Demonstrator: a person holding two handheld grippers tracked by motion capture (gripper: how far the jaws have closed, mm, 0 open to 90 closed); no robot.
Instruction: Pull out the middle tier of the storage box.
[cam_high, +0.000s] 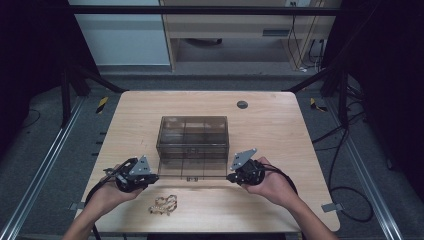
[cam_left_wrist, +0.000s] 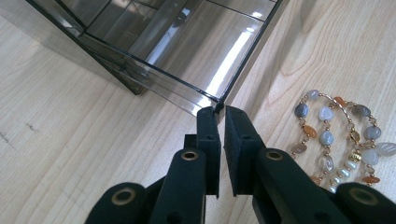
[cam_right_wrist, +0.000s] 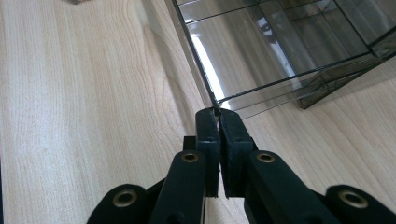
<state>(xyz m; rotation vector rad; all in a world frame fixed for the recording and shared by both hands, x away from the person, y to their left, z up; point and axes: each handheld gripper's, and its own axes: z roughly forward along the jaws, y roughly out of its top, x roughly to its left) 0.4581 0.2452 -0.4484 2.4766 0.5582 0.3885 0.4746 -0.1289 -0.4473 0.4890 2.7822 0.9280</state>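
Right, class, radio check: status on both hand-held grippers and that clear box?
Left hand-held gripper shut on lid corner. Right hand-held gripper shut on opposite corner. Smoky clear box on table, lid swung open toward person. Bead bracelet lies beside, clear of lid.

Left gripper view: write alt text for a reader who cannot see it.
The left tool, two black jaws nearly closed, pinches the near corner of a smoky transparent plastic box's open lid, which lies over a pale wooden table. To the right of the jaws lies a beaded bracelet of grey, white and orange stones on gold wire.
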